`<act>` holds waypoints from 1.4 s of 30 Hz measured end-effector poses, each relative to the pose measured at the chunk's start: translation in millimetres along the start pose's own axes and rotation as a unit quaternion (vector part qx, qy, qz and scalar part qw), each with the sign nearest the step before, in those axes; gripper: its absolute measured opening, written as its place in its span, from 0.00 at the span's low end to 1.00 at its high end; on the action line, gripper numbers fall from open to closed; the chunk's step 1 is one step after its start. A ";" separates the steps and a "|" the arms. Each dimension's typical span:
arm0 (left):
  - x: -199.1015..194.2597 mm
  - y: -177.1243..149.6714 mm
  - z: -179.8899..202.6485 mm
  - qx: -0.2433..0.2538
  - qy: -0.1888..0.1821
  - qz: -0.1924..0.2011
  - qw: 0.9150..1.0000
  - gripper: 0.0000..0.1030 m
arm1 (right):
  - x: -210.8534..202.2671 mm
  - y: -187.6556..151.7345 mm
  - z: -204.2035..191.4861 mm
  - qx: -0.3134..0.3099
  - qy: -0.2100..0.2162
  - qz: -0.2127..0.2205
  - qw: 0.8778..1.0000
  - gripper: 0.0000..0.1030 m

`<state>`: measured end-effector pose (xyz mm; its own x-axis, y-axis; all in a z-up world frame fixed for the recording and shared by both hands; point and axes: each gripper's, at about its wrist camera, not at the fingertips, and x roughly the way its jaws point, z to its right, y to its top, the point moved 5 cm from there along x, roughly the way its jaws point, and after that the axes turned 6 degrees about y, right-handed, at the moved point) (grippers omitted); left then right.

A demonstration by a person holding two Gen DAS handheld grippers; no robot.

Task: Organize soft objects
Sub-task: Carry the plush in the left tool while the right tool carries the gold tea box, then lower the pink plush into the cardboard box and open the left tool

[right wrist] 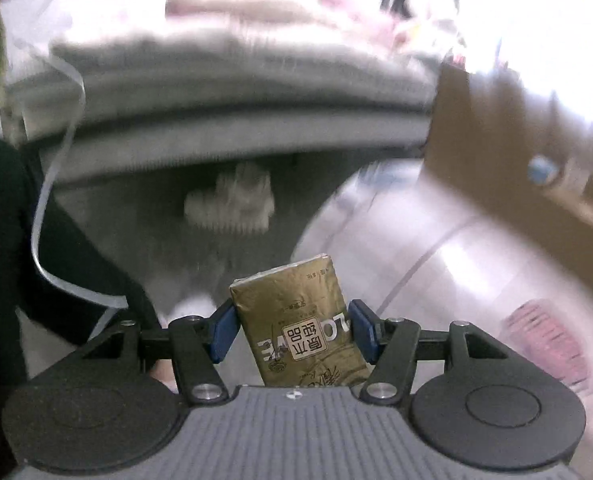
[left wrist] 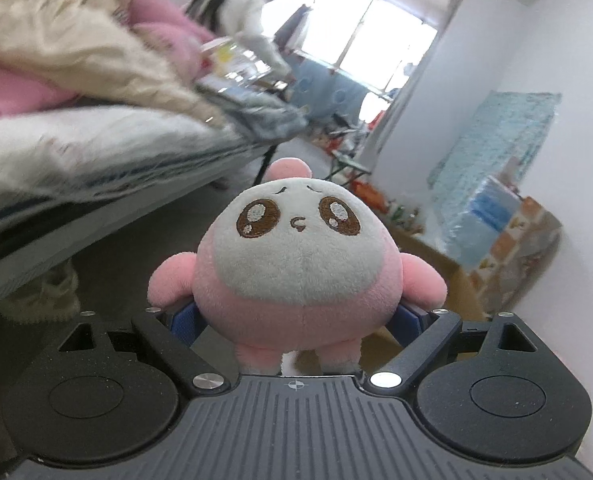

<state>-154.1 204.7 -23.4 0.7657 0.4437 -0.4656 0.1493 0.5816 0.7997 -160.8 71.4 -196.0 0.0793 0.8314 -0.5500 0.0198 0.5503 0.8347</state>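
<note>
Round pink-and-white plush toy (left wrist: 296, 264) clenched in left tool (left wrist: 296, 320), gold tissue pack (right wrist: 302, 324) gripped in right tool (right wrist: 294, 330), both lifted for sorting.

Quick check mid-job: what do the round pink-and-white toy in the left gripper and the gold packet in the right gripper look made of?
Round pink-and-white toy: plush fabric, matte and fuzzy, with stitched brown eyes; probably soft-stuffed. Gold packet: thin glossy printed plastic film with creases, probably a soft tissue pack, though its contents are hidden.

Each handheld gripper, left (left wrist: 296, 316) and right (right wrist: 292, 330), has black hinged arms, silver screws, blue finger pads (right wrist: 222, 330) and a ribbed grey base.
</note>
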 end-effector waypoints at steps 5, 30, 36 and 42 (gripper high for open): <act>-26.3 12.2 48.0 0.024 -0.021 0.020 0.999 0.88 | -67.5 29.7 8.3 0.011 -0.004 0.083 0.996 0.36; 67.2 76.7 239.4 0.103 -0.138 -0.063 0.983 0.88 | -292.6 206.4 276.0 0.177 -0.116 0.240 0.948 0.36; 174.1 63.7 251.5 0.111 -0.107 -0.156 0.976 0.88 | -232.5 218.6 372.9 0.272 -0.088 0.178 0.941 0.36; 279.2 30.4 243.7 0.112 -0.063 -0.260 0.957 0.88 | -154.3 203.7 440.9 0.348 -0.069 0.097 0.930 0.36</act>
<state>216.7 180.1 -36.8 0.6182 0.0396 -0.7850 0.6507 0.5345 0.5394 270.5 21.2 70.8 0.2744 0.8654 -0.4193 0.6285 0.1686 0.7593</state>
